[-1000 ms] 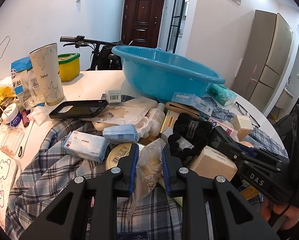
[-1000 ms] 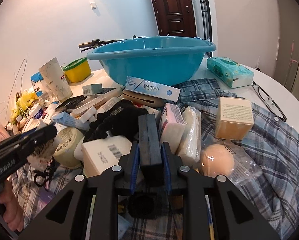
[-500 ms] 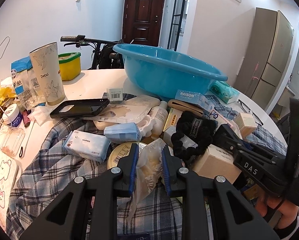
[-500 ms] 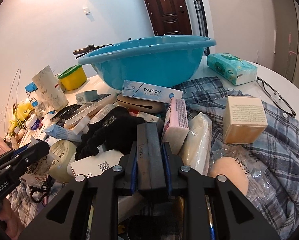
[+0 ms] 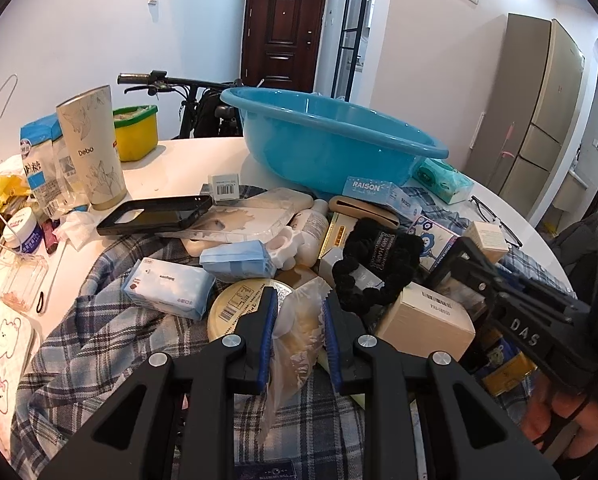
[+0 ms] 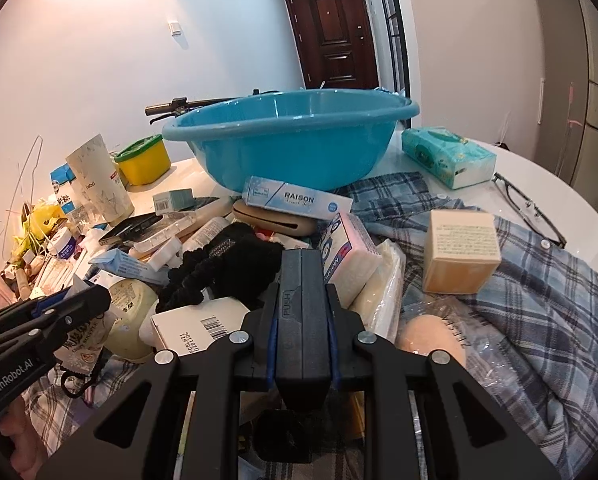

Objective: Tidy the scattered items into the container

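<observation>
A blue plastic basin point(image 5: 331, 140) stands at the back of the white table; it also shows in the right wrist view point(image 6: 295, 140). My left gripper point(image 5: 297, 316) is shut on a clear plastic packet point(image 5: 297, 332) with something pale inside, just above the pile on the plaid shirt point(image 5: 111, 344). My right gripper point(image 6: 302, 312) is shut on a black box marked PUSH point(image 6: 301, 320) and holds it above the pile, short of the basin. The right gripper also shows at the right edge of the left wrist view point(image 5: 499, 280).
The pile holds a RAISON box point(image 6: 295, 200), black scrunchie point(image 6: 227, 268), beige cube box point(image 6: 461, 256), tissue packs point(image 5: 167, 288), phone case point(image 5: 155, 216) and white barcode box point(image 6: 199, 328). A Debo cup point(image 5: 93, 144), yellow tub point(image 5: 135, 132), green tissue pack point(image 6: 447, 156) and glasses point(image 6: 527, 208) lie around.
My right gripper has lifted the black box and moved it forward towards the basin. My left gripper holds the packet nearly still, shifting slightly.
</observation>
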Available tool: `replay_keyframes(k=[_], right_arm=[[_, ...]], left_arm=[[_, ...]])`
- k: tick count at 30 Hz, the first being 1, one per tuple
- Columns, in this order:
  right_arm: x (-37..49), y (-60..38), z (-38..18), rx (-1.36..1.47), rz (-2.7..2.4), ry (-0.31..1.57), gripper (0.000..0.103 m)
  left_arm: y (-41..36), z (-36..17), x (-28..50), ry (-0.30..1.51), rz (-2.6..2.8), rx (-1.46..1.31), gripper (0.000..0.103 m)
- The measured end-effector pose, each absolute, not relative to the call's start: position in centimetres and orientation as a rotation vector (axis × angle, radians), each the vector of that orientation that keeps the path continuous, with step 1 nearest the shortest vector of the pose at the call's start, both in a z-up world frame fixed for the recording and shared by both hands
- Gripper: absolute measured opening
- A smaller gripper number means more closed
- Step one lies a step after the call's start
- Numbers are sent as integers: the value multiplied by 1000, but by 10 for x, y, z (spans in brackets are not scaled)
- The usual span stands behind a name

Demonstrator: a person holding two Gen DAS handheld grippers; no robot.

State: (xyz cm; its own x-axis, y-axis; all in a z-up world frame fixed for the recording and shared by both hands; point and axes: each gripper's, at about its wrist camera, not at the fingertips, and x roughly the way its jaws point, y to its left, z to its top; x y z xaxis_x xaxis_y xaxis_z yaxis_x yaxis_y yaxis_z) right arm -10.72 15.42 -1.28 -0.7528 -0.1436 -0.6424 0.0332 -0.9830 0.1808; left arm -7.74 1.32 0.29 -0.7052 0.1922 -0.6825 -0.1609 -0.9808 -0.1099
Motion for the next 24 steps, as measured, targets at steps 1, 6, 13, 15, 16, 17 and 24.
replay_keyframes(k=[1,6,13,15,16,17,24], right_arm=[[-106,155,-11,1057,-2850,-241,18],[-104,155,-1,1024,-2870,-220,18],[-101,156,11,982,-2897,-195,18],[-100,157,15,965,-2902,-191,18],[-100,158,18,955,-2905,-190,18],[-100,158,20,946,-2908,-187,18],[-99,158,37,887,-2930,-151,18]], left_arm=[[13,3,-77,-63,2734,-1101,24],[14,7,-78,-87,2715,-1098,24],[15,19,-78,-49,2749,-1037,24],[16,24,-79,-36,2758,-1014,24],[16,27,-80,-30,2762,-1002,24],[17,30,-80,-24,2765,-989,24],[19,53,-83,27,2789,-898,24]])
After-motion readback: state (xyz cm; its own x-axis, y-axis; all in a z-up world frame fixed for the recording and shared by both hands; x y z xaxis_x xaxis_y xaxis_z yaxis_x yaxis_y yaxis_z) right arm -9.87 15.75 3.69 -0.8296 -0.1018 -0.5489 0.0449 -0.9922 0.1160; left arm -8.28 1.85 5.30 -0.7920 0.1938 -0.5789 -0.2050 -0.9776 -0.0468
